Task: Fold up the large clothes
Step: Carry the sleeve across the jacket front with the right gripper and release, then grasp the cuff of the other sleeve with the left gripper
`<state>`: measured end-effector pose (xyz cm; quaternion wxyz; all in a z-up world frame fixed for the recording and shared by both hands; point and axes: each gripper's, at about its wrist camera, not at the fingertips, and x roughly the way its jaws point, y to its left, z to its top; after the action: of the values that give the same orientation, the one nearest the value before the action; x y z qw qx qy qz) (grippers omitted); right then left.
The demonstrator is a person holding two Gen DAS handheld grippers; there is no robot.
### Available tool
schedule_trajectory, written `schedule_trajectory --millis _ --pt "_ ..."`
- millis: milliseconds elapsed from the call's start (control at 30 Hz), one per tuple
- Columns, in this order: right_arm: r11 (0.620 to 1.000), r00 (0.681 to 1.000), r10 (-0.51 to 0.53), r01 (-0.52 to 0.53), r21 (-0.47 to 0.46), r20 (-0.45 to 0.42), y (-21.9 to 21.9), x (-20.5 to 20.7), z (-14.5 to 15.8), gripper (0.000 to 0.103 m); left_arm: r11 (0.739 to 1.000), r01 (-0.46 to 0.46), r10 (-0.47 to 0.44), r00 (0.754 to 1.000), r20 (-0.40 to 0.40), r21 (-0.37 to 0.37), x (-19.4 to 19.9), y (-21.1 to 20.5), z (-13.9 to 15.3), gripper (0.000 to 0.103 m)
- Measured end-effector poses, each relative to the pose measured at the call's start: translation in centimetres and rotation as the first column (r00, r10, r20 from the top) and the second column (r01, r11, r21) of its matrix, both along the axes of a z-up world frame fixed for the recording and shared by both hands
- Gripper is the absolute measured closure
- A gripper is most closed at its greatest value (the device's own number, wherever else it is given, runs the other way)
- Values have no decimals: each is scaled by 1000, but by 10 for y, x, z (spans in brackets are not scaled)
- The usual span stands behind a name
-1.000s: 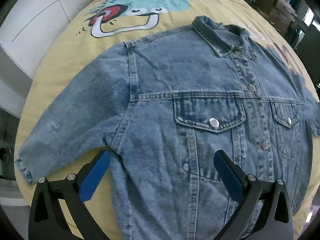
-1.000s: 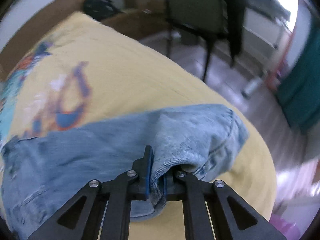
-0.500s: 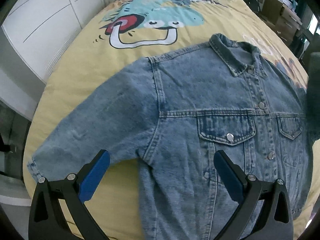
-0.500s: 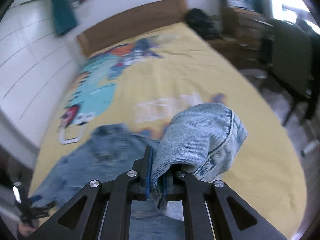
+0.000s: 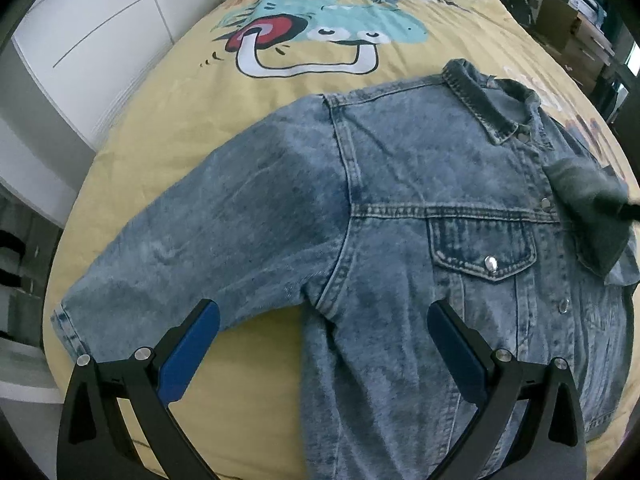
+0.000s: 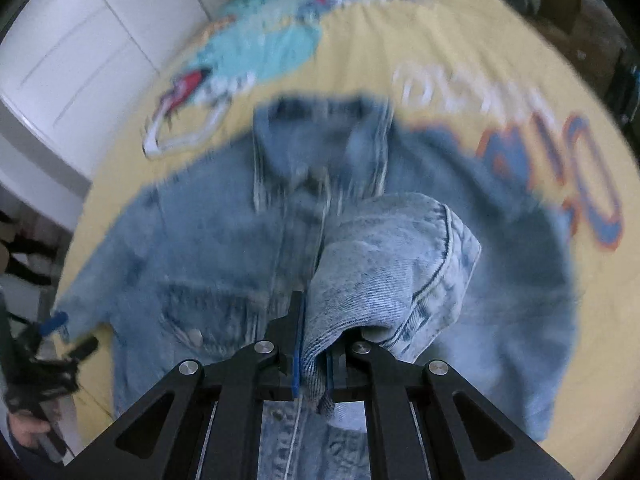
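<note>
Denim jacket (image 5: 420, 208) lay buttoned on the bed (image 5: 168, 128) below both tongs. Right tongs (image 6: 314, 354), clamped on the sleeve cuff (image 6: 384, 264), had swung it over the chest: first fold underway. Left tongs (image 5: 320, 344) hovered wide, empty.

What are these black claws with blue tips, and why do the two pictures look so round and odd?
No robot here: a person holds a hand tool in each hand, each with two fingers and a wide-angle camera looking along them. One picture is from the left gripper, open and holding nothing, above the flat sleeve. The other is from the right gripper, shut on the other sleeve's cuff, carried over the denim jacket. The jacket lies on a yellow bedspread.
</note>
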<state>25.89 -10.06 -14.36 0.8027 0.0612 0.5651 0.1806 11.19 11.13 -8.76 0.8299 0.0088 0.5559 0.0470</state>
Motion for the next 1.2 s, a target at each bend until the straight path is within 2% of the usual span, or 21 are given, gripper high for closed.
schedule_trajectory --millis 33,167,267,333,367,400,467,667,800,967,1100,1200 --pt "1000 1000 4 -4 4 -28 6 -2 -15 95 1000 0 0 1000 -1 3 -1 0 -1 1" --pt "1000 997 28 -29 -11 -70 15 -8 -39 94 1000 1 -1 1000 -4 16 -1 1 -1 1" --pt "998 996 47 -51 -46 -76 24 -8 -43 92 1000 3 -2 1000 -4 14 -1 1 -1 1" --pt "996 995 58 -63 -66 -76 27 -11 -40 83 1000 9 -9 1000 -3 18 -1 -1 -1 1" --pt "995 995 65 -70 -67 -71 29 -13 -38 72 1000 12 -12 1000 -3 21 0 -3 0 1" --pt "995 995 79 -83 -63 -68 29 -18 -34 50 999 18 -18 1000 -3 26 1 -6 1 1" --pt "993 993 93 -98 -67 -69 25 -25 -27 23 999 29 -29 1000 -1 32 2 -11 2 1" --pt "990 995 85 -89 -109 -48 -20 -61 -9 22 995 96 -96 995 7 22 8 -43 6 1" --pt "990 1000 -17 13 -141 -25 -69 -79 -7 22 982 188 -188 982 3 4 15 -80 3 1" --pt "977 987 -159 152 -148 -35 -128 -95 -16 22 946 323 -323 946 21 31 27 -142 1 1" --pt "957 963 -262 253 -138 -53 -166 -106 -30 22 926 375 -376 926 42 31 33 -188 -6 1" --pt "951 952 -297 288 -116 -70 -181 -111 -37 22 895 444 -445 895 22 50 38 -226 -19 1"
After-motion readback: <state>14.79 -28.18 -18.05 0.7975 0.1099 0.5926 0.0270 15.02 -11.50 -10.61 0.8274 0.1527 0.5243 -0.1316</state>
